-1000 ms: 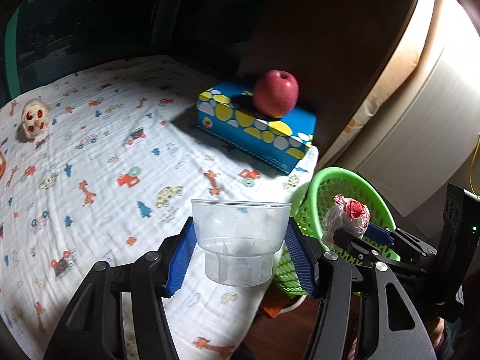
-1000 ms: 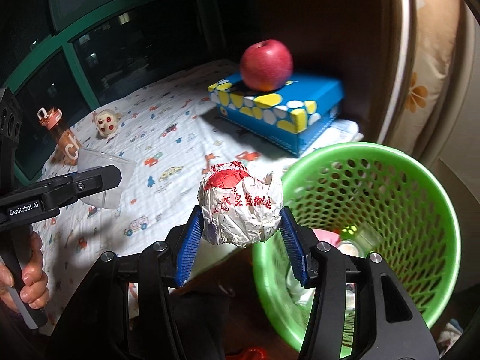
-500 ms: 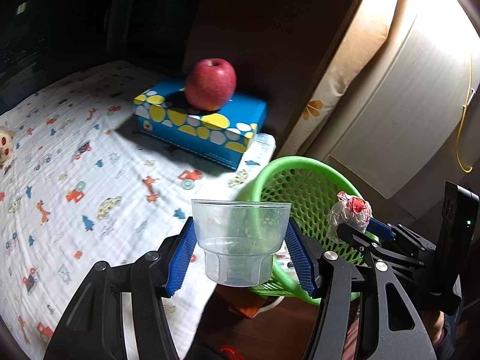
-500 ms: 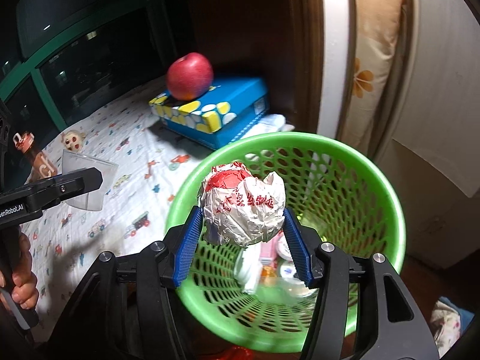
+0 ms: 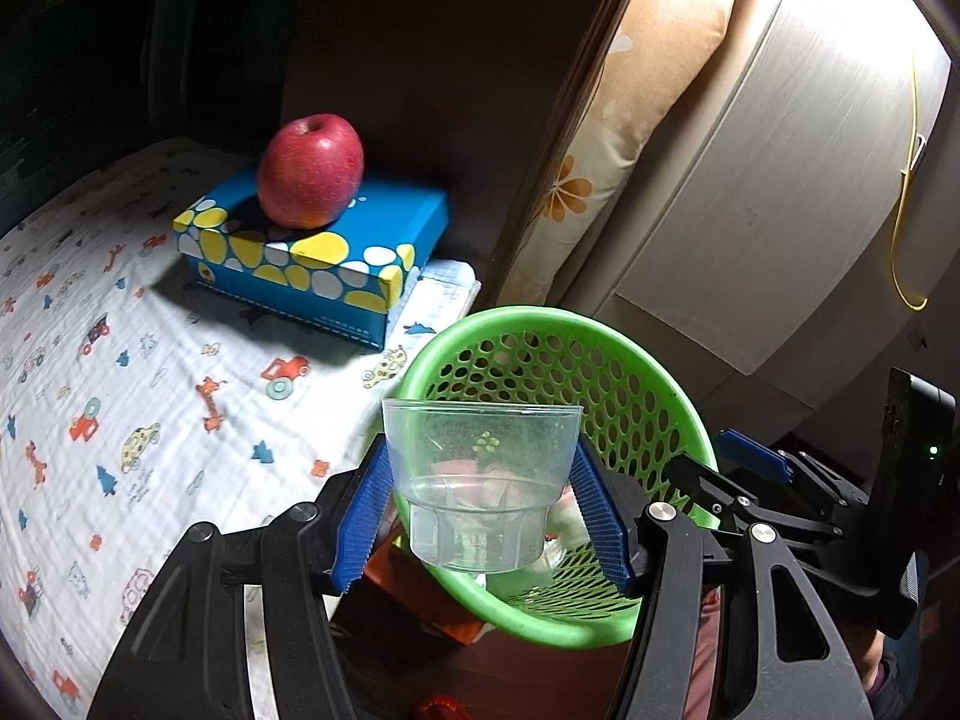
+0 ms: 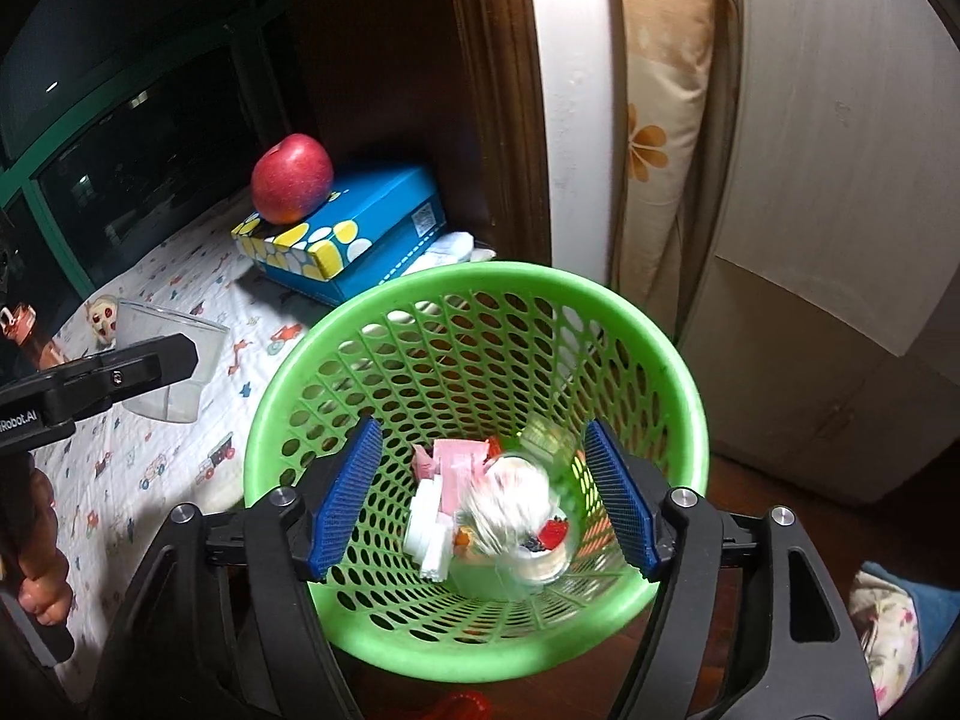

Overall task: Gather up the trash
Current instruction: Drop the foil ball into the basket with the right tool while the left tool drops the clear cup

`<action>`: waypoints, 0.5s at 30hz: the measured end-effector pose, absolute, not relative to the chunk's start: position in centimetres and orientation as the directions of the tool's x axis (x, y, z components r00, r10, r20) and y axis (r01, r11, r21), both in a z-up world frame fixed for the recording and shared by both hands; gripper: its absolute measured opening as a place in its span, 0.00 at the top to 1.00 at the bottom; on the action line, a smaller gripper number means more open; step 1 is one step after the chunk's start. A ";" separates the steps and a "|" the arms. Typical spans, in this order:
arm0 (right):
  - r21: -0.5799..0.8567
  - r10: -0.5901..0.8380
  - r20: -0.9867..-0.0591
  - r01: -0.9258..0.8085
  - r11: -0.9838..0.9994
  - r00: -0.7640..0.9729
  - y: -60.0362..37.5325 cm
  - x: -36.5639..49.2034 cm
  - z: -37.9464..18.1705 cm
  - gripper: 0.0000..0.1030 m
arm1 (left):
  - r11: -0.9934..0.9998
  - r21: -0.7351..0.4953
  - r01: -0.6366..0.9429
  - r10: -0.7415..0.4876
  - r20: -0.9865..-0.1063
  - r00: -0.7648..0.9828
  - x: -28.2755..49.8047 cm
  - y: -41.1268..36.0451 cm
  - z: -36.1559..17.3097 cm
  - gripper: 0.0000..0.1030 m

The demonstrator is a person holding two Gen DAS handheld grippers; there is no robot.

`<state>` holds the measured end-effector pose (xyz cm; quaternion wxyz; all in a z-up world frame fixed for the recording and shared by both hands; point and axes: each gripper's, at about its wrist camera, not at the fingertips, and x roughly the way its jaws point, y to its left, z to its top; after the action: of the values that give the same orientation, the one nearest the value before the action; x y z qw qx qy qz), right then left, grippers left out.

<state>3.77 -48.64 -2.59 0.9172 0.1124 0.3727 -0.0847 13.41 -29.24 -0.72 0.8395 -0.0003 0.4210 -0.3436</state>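
Observation:
My left gripper (image 5: 482,507) is shut on a clear plastic cup (image 5: 480,480) and holds it upright over the near rim of the green mesh basket (image 5: 654,396). My right gripper (image 6: 486,501) is open and empty above the same basket (image 6: 372,306). The crumpled white and red wrapper (image 6: 510,501) shows blurred inside the basket, among other trash such as a pink packet (image 6: 459,468). In the right wrist view the cup (image 6: 165,360) and the left gripper's finger (image 6: 96,384) appear at the left, over the bed.
A red apple (image 5: 311,171) sits on a blue spotted box (image 5: 312,252) on the patterned bedsheet (image 5: 120,390) left of the basket. A small toy (image 6: 105,318) and a bottle (image 6: 24,336) lie farther back. A floral pillow (image 5: 606,168) and a white cabinet (image 5: 780,180) stand behind.
My right gripper moved over the basket, opened and let the wrapper drop in. My left gripper carried the cup to the right, from over the bed to the basket's rim.

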 end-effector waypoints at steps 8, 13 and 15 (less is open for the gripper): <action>0.164 -0.075 -0.688 0.255 0.953 0.722 -49.7 2.2 -2.2 0.30 | 0.748 -0.291 0.596 -0.581 -0.720 0.378 13.3 -31.4 -1.8 0.44; 0.173 -0.072 -0.682 0.256 0.951 0.728 -49.9 1.3 -2.1 0.29 | 0.739 -0.302 0.602 -0.587 -0.727 0.355 13.4 -32.6 -2.4 0.44; 0.173 -0.073 -0.680 0.256 0.951 0.730 -49.9 1.1 -2.1 0.29 | 0.736 -0.308 0.603 -0.589 -0.730 0.347 13.5 -33.0 -2.6 0.44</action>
<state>1.07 -49.86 -2.07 0.9211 0.1285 0.3565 -0.0893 13.48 -33.05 -2.59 0.8205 0.0079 0.4413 -0.3632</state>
